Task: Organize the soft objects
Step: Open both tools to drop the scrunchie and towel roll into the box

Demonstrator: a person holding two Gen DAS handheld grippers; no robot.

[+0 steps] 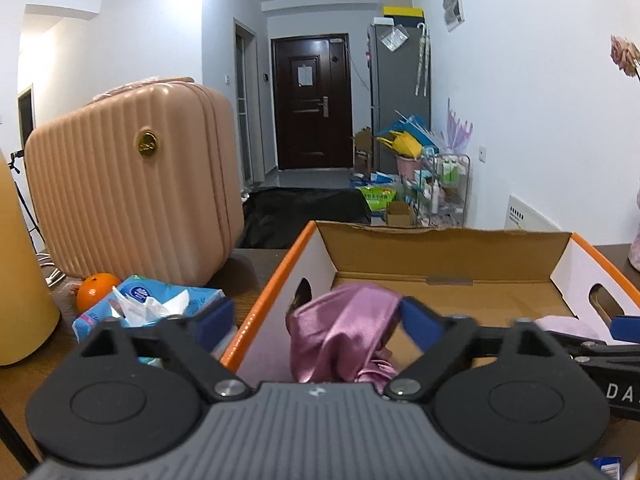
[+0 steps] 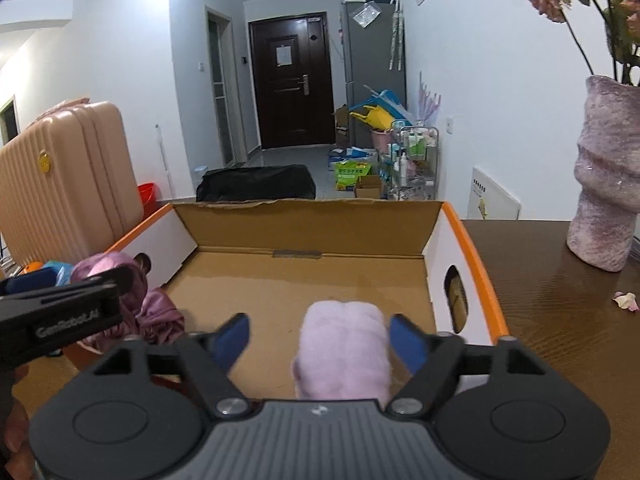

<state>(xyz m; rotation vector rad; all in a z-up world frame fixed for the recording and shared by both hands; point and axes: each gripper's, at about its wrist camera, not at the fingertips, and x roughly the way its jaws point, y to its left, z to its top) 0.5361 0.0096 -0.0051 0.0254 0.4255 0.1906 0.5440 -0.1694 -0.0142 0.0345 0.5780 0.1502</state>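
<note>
An open cardboard box (image 1: 276,272) with orange edges stands on the dark wooden table. A shiny purple satin cloth (image 1: 344,328) hangs over the box's left wall, bunched between the wide-apart blue pads of my left gripper (image 1: 318,322), which is open; its left finger (image 1: 216,320) sits outside the box. In the right wrist view a fluffy pale pink rolled towel (image 2: 344,344) lies on the floor of the box (image 2: 472,248) between the spread pads of my open right gripper (image 2: 320,340). The left pad is clear of the towel. The satin cloth (image 2: 152,312) shows at the left there.
A pink ribbed suitcase (image 1: 132,184) stands left of the box, with a blue tissue pack (image 1: 152,300), an orange (image 1: 94,290) and a yellow bottle (image 1: 20,280) in front of it. A purple vase (image 2: 604,184) with flowers and a fallen petal (image 2: 626,301) sit on the table to the right.
</note>
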